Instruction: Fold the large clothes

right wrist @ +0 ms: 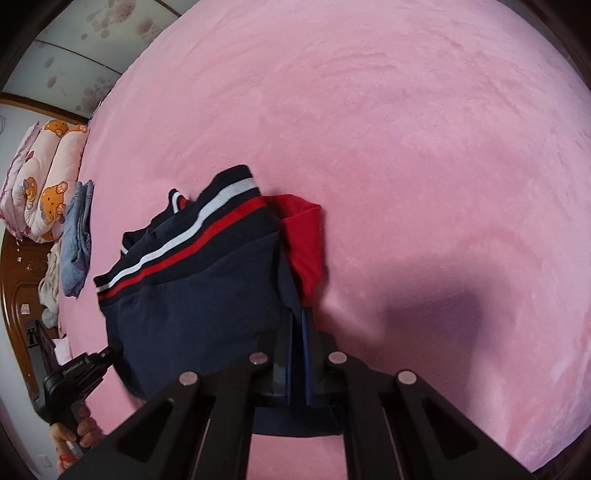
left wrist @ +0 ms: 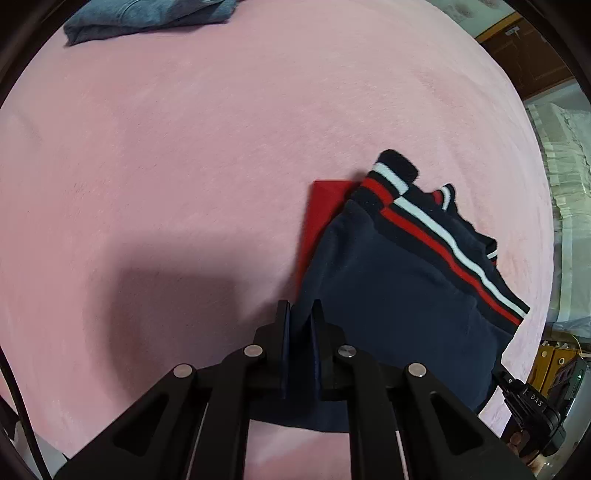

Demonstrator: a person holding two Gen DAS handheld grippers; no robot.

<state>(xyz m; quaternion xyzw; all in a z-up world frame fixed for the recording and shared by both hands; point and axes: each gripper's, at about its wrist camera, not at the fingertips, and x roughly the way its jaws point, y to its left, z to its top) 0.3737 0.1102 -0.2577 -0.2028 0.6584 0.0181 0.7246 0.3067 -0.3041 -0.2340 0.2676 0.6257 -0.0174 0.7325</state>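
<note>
Two grippers: each pinches one near corner of the same garment, so its near edge hangs taut between them and can be carried over as one straight line.
Left gripper (left wrist: 300,314): black fingers pressed together on dark cloth at the garment's left near corner; the fabric rises in a small peak between them.
Right gripper (right wrist: 297,321): fingers closed on the right near corner, a thin fold of navy cloth caught between the pads.
Garment: navy knit sweater with red and white stripes on its ribbed hem and cuff (left wrist: 399,266), already doubled over, its far part resting on the bed while the near edge is lifted.
Red part (left wrist: 321,218): a red panel peeks out from under the navy layer on the side away from the stripes.
Carrier: pink plush bedspread (left wrist: 184,166); the sweater lies toward its near edge.
Bystanders: folded blue-grey garment (left wrist: 147,16) at the far edge, well apart; bear-print quilt (right wrist: 44,177) beyond the side edge.
Likely step: another fold, I judge, near edge toward far.
</note>
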